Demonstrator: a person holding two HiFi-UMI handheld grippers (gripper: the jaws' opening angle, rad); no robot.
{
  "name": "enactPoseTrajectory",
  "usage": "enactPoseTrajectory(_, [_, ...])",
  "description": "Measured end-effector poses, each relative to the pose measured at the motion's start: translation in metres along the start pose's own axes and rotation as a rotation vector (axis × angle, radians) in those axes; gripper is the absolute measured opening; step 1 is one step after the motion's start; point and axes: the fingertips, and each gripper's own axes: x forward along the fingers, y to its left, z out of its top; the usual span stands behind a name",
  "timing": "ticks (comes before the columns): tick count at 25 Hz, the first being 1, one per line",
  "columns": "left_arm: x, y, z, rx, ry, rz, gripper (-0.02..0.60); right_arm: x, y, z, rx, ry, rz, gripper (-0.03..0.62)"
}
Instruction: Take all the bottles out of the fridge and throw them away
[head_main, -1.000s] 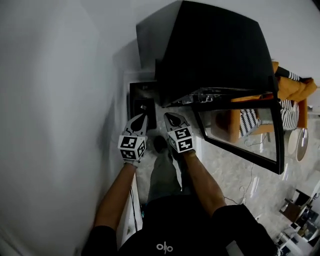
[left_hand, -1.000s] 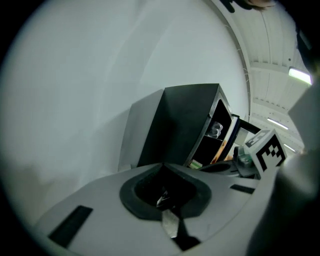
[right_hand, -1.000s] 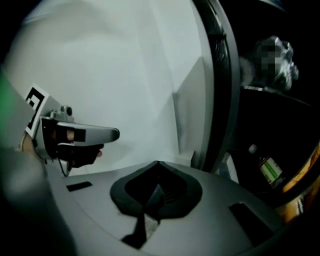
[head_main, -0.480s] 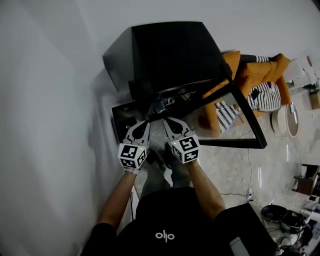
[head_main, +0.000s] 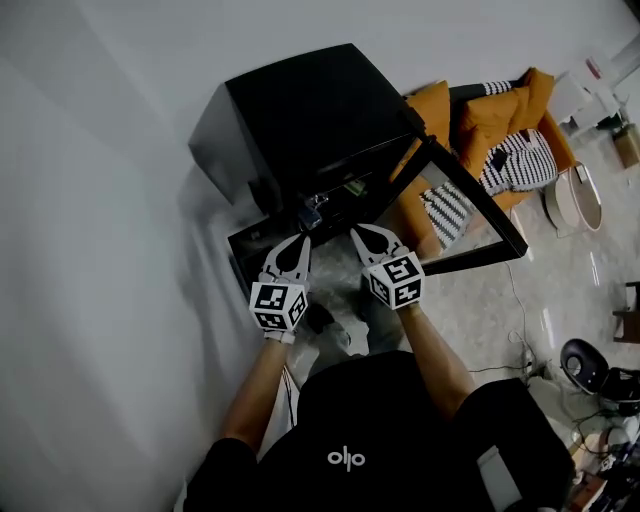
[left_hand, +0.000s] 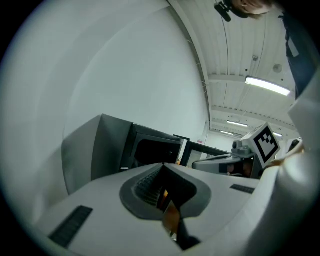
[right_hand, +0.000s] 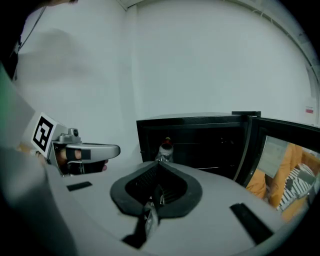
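Note:
A black fridge (head_main: 300, 110) stands against the white wall with its glass door (head_main: 470, 215) swung open to the right. In the right gripper view, a small bottle (right_hand: 166, 148) with a red cap stands at the left of the dark fridge opening (right_hand: 200, 145). The head view shows it as a small pale shape (head_main: 313, 211). My left gripper (head_main: 303, 241) and right gripper (head_main: 362, 233) are held side by side just in front of the opening, both shut and empty. Their tips point at the fridge without touching it.
An orange seat (head_main: 500, 120) with a striped cushion (head_main: 515, 160) stands behind the open door. A round white device (head_main: 575, 195) and cables (head_main: 520, 330) lie on the floor at right. The wall runs close along the left. A low dark ledge (head_main: 245, 250) sits under the fridge opening.
Both grippers have risen and moved forward toward the fridge opening, staying shut. The head view has swung, so the fridge and its door now sit more to the left.

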Motion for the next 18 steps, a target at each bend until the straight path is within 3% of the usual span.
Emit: enactPoseTrajectory(18, [0.013,-0.038,0.027,0.068,0.007,-0.042,0.006,-0.011,-0.019,0.026,0.004,-0.061,-0.005,0.009])
